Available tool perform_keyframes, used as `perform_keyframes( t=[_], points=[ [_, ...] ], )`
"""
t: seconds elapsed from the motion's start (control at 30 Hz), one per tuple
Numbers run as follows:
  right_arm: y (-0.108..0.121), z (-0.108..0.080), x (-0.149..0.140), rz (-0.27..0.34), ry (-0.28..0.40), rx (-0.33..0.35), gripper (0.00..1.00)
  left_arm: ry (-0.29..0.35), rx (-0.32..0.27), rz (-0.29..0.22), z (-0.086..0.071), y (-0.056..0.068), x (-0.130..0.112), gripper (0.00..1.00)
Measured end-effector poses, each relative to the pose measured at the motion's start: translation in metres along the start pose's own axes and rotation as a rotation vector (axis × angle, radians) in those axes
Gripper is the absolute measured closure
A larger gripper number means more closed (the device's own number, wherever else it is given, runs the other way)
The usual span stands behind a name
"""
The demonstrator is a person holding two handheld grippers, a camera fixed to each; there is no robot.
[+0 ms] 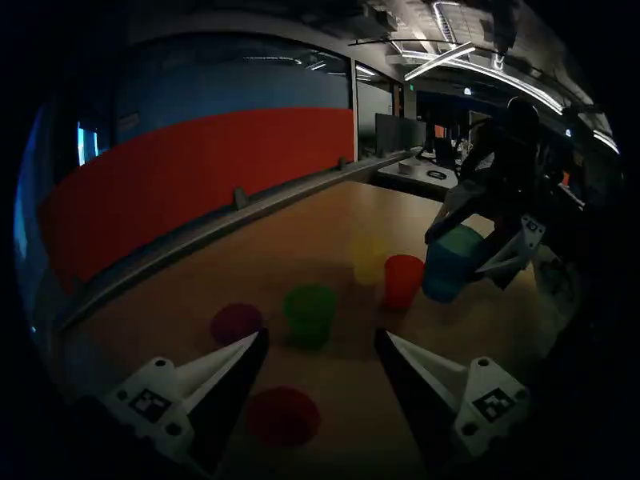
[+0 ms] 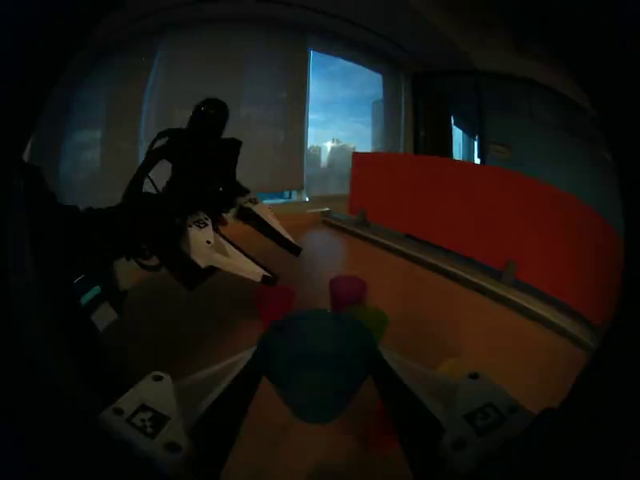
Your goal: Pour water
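Just beside the red cup (image 1: 402,280), we judged the pour barely started.
Our right gripper (image 2: 318,352) clasped the blue cup (image 1: 448,264), tilted towards that cup; our left gripper (image 1: 320,340) hung short of it, spread open and empty. Whether water flowed we could not tell.

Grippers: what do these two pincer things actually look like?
The left gripper and the right gripper each have two pointed, wedge-shaped white fingers with dark inner faces. Every finger carries a square black-and-white tag near its base.
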State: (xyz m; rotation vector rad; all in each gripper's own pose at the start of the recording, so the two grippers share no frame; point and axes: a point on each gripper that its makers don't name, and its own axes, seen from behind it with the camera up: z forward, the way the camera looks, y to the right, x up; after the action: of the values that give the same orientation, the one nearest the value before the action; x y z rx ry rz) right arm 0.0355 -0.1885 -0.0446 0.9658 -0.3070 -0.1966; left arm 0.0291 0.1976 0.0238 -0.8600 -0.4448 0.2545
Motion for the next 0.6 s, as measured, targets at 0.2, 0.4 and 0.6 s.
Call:
perform_keyframes(
  t=[0.2,0.4,0.6],
  points=[
    [0.005,-0.006,0.013,0.002,0.049,-0.014,0.03,-0.016,-0.003,-0.007,0.008,-0.002,-0.002,0.02],
    [0.009,-0.010,0.025,-0.002,0.105,-0.028,0.03,-0.029,-0.009,-0.014,0.012,-0.001,-0.001,0.02],
    [0.013,-0.013,0.035,-0.009,0.154,-0.048,0.03,-0.055,-0.017,-0.008,0.015,0.001,-0.005,0.02]
  ],
)
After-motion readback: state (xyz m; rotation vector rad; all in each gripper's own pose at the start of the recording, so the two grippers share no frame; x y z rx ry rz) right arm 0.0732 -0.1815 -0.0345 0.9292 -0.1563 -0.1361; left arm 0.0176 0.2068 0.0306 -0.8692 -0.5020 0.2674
